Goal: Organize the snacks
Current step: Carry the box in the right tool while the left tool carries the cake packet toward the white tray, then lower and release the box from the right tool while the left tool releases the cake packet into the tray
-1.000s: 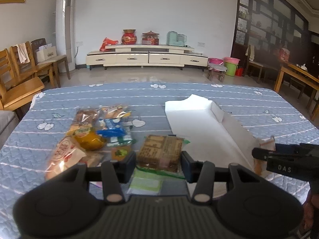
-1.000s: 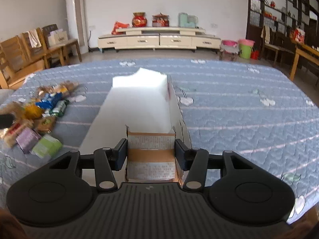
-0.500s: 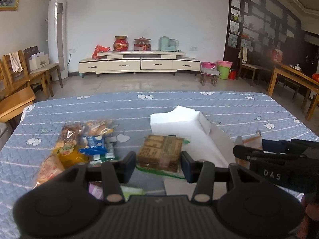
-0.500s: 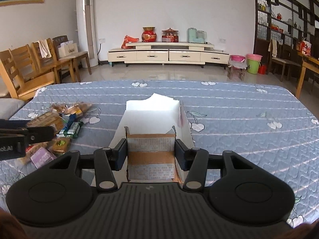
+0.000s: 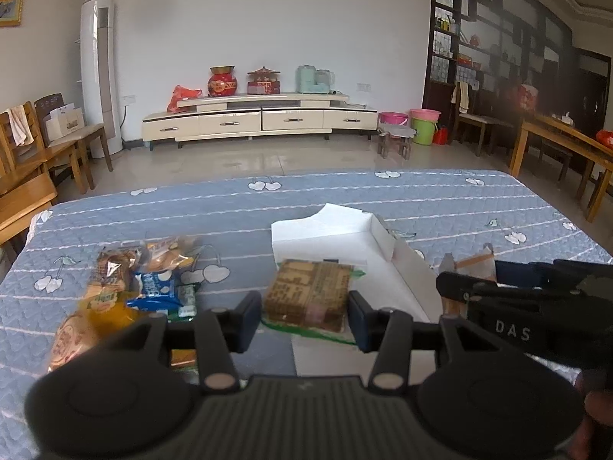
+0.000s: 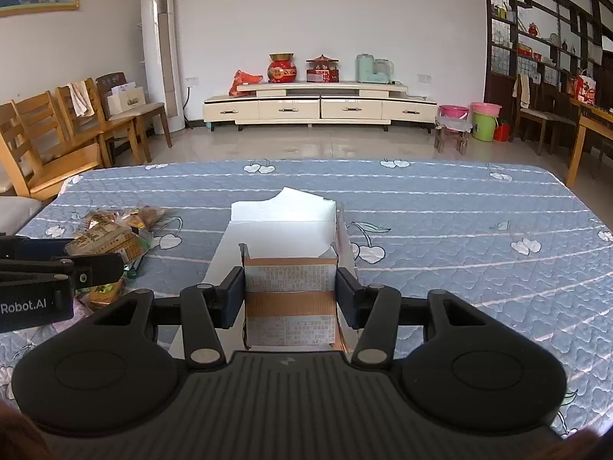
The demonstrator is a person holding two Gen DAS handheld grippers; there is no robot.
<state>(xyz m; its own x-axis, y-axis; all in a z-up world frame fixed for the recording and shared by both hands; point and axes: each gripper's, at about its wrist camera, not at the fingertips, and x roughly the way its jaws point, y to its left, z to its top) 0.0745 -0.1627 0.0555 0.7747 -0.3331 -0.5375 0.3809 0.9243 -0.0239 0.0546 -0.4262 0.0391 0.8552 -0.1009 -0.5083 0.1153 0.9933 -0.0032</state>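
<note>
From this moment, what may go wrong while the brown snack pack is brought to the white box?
1. The left hand-held gripper holds the brown pack only by its sides, and its green wrapper edge hangs loose below; the pack may slip out.
2. The right hand-held gripper grips the end flap of the white box close beside the left one; the two may collide.
3. The box wall looks thin, so it may bend or tip.

We see a glossy plastic-wrapped snack packet [image 5: 308, 297] between matt black jaws, above a quilted cloth cover [image 5: 440, 199].
</note>
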